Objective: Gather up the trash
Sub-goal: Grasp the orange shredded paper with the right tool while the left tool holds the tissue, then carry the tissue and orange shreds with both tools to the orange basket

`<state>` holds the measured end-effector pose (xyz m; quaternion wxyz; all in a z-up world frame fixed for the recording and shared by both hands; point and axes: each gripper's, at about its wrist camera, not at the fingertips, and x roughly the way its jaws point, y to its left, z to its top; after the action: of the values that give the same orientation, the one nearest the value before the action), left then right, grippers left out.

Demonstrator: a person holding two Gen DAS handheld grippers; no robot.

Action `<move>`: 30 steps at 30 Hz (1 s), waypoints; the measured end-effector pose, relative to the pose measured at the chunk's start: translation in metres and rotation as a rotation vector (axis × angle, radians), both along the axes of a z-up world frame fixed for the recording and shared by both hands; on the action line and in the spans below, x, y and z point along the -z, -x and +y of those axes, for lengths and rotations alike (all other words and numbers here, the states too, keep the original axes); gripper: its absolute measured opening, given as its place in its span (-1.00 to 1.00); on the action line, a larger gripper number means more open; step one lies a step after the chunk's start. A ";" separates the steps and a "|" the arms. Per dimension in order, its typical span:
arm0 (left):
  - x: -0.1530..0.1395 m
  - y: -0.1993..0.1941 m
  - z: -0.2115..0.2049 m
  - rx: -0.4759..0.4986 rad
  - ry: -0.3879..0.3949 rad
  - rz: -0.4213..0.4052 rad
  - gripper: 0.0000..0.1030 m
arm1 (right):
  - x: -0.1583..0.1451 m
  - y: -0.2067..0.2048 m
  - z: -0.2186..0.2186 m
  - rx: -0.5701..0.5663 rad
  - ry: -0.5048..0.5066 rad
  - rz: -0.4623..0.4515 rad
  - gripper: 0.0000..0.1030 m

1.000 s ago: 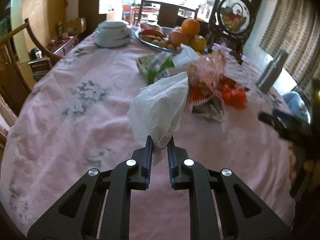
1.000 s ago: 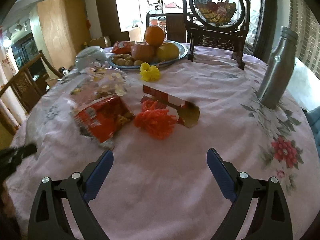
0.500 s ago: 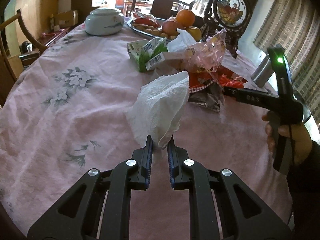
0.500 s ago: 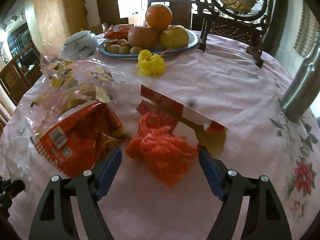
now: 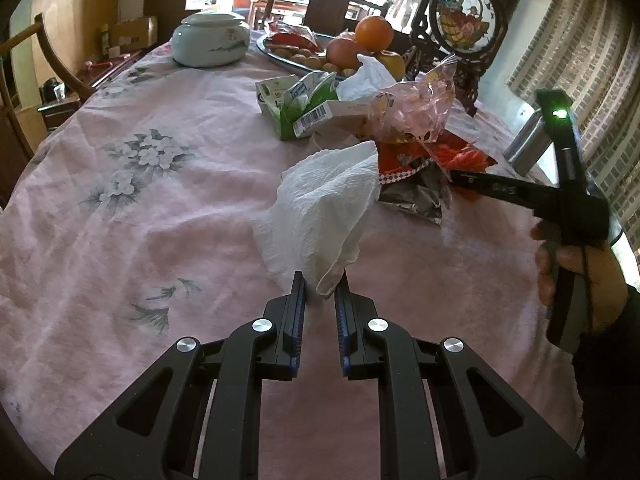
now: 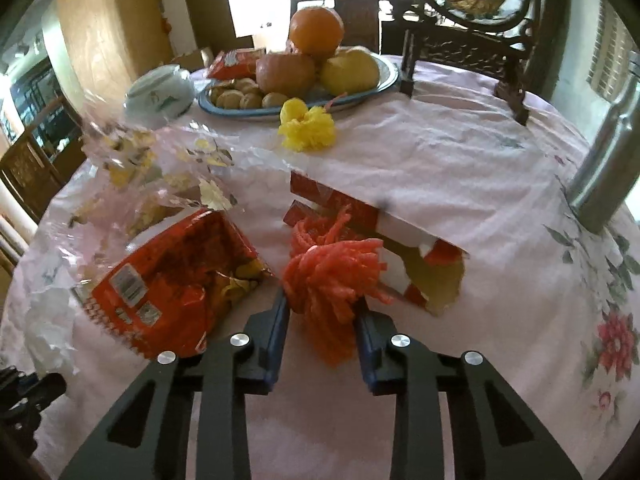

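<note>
1. 2 grippers in use. Left gripper (image 5: pixel 320 280), bottom centre of the left view, is pinched narrow on the lower corner of a paper towel (image 5: pixel 326 208), which stands up at frame centre above the table (image 5: pixel 120 220).
2. Right gripper (image 6: pixel 320 304), bottom centre of the right view, has its jaws closed in against both sides of an orange pom-pom (image 6: pixel 332 276); firm grip judged likely, not certain.
3. Handling, judged: towel is light, limp and tears easily, so a bunched corner is the best hold. Pom-pom is soft, springy and compressible; grip its core, not loose strands.
4. Remaining trash: red wrapper (image 6: pixel 168 288) at lower left, clear bag (image 6: pixel 152 176) left of centre, red carton (image 6: pixel 376 220) at centre, yellow pom-pom (image 6: pixel 306 128) upper centre.
</note>
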<state>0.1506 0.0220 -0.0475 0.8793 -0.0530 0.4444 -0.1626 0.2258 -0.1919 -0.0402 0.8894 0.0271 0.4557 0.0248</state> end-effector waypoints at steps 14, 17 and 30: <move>-0.028 0.042 -0.008 -0.028 -0.064 -0.047 -0.69 | -0.040 0.116 0.000 -0.048 -0.087 -0.089 -0.40; -0.036 0.061 -0.007 -0.030 -0.075 -0.060 -0.69 | -0.044 0.143 0.008 -0.078 -0.100 -0.098 -0.40; -0.045 0.140 0.019 -0.086 -0.092 -0.090 -0.69 | -0.045 0.246 0.055 -0.186 -0.109 -0.123 -0.41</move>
<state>0.0110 0.0408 -0.0028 0.9061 -0.0243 0.4088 -0.1063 -0.0204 -0.1369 0.0051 0.9067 0.0316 0.3988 0.1335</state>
